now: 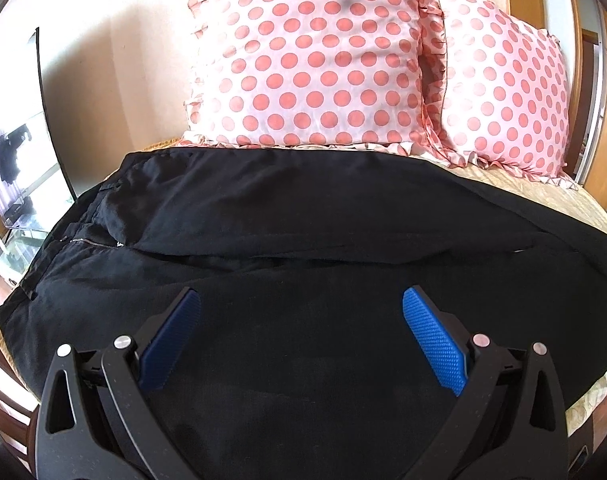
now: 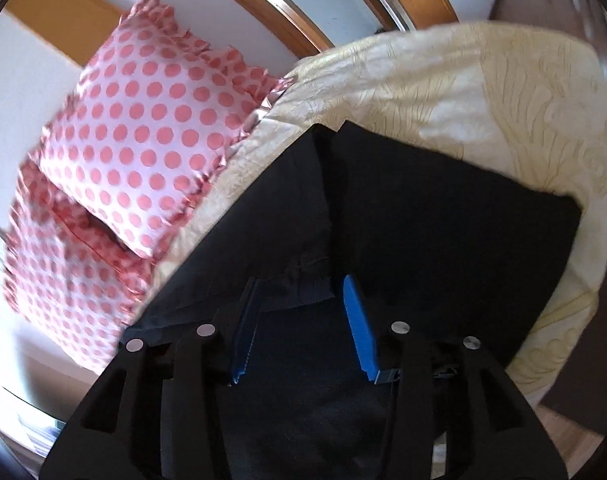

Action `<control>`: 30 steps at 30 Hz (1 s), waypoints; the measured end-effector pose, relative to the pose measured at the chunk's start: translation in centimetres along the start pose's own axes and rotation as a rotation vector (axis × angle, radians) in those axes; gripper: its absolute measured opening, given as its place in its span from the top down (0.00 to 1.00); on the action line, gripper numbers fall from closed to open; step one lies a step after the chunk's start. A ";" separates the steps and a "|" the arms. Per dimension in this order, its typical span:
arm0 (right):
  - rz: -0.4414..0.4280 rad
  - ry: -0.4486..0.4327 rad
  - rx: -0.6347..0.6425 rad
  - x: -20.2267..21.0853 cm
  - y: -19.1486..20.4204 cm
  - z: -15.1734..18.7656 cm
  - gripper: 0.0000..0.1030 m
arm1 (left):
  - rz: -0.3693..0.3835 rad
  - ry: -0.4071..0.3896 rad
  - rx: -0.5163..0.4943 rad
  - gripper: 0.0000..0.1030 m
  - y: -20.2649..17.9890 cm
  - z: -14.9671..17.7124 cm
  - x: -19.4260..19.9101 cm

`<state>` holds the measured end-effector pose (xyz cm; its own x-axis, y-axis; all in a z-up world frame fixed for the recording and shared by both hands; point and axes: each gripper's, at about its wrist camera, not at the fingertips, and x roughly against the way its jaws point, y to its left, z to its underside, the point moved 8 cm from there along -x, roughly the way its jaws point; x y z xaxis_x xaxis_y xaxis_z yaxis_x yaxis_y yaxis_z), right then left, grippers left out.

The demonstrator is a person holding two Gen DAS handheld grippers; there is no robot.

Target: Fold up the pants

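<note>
Black pants [image 1: 303, 216] lie spread flat across the bed, waistband and zipper [image 1: 89, 242] at the left, legs running right. My left gripper [image 1: 301, 300] is open, its blue pads [image 1: 431, 340] wide apart above the near leg, holding nothing. In the right wrist view the pants [image 2: 443, 216] show their leg ends toward the bed's foot. My right gripper [image 2: 301, 288] is open just above the black cloth, with the inner seam between its pads [image 2: 357, 320]. Whether it touches the cloth I cannot tell.
Two pink polka-dot pillows [image 1: 311, 52] [image 2: 143, 136] stand at the head of the bed behind the pants. The cream patterned bedspread [image 2: 483, 92] shows beyond the leg ends. A glass table [image 1: 19, 216] stands left of the bed. Wooden frames [image 2: 287, 4] line the wall.
</note>
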<state>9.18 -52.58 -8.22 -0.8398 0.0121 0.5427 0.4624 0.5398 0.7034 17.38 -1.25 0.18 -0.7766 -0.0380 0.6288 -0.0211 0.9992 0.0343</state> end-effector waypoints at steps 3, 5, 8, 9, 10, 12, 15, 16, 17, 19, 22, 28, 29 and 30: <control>-0.045 0.049 -0.035 0.1 0.5 0.9 0.57 | -0.001 0.001 -0.003 0.02 0.0 0.1 -0.2; -0.072 0.075 -0.042 -0.2 1.2 1.4 0.57 | 0.006 0.009 0.001 0.02 -0.1 0.1 -0.4; -0.079 0.071 -0.044 -1.1 2.0 1.3 0.58 | 0.018 0.019 -0.002 0.02 -0.3 0.3 -0.6; -0.086 0.064 -0.048 -1.4 2.2 1.1 0.58 | 0.018 0.018 -0.005 0.02 -0.4 0.4 -0.6; -0.088 0.048 -0.052 -1.9 2.5 0.8 0.58 | 0.013 0.017 -0.008 0.02 -0.4 0.4 -0.5; -0.069 0.012 -0.057 -2.3 2.8 0.2 0.58 | 0.001 0.014 -0.009 0.02 -0.2 0.4 -0.5; -0.039 -0.008 -0.063 -2.9 2.9 -0.3 0.60 | -0.024 0.008 0.004 0.02 0.6 0.2 -0.4; -0.025 -0.009 -0.064 -3.1 2.9 -0.4 0.67 | -0.030 0.008 0.011 0.02 0.8 0.1 -0.4; -0.003 0.011 -0.076 -3.2 2.8 -0.1 0.68 | -0.037 0.011 0.019 0.02 1.1 0.1 -0.5; -0.058 0.102 -0.129 -2.8 3.1 1.2 0.66 | -0.045 0.016 0.033 0.02 1.6 0.1 -0.6; -0.122 0.175 -0.161 -2.5 3.4 2.8 0.65 | -0.042 0.017 0.051 0.02 2.0 0.1 -0.9; -0.081 0.136 -0.204 -4.0 3.7 1.4 0.63 | 0.001 0.042 0.039 0.02 0.9 0.5 -1.0; -0.071 0.117 -0.209 -4.2 3.6 1.0 0.64 | -0.005 0.039 0.037 0.02 1.0 0.5 -1.0; -0.062 0.089 -0.230 -4.2 3.3 0.4 0.64 | -0.009 0.038 0.038 0.02 1.2 0.5 -0.9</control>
<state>14.13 -50.53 -8.42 -0.8449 -0.0941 0.5266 0.4723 0.3311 0.8169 17.72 0.01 -0.72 -0.7516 -0.0465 0.6579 -0.0526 0.9986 0.0105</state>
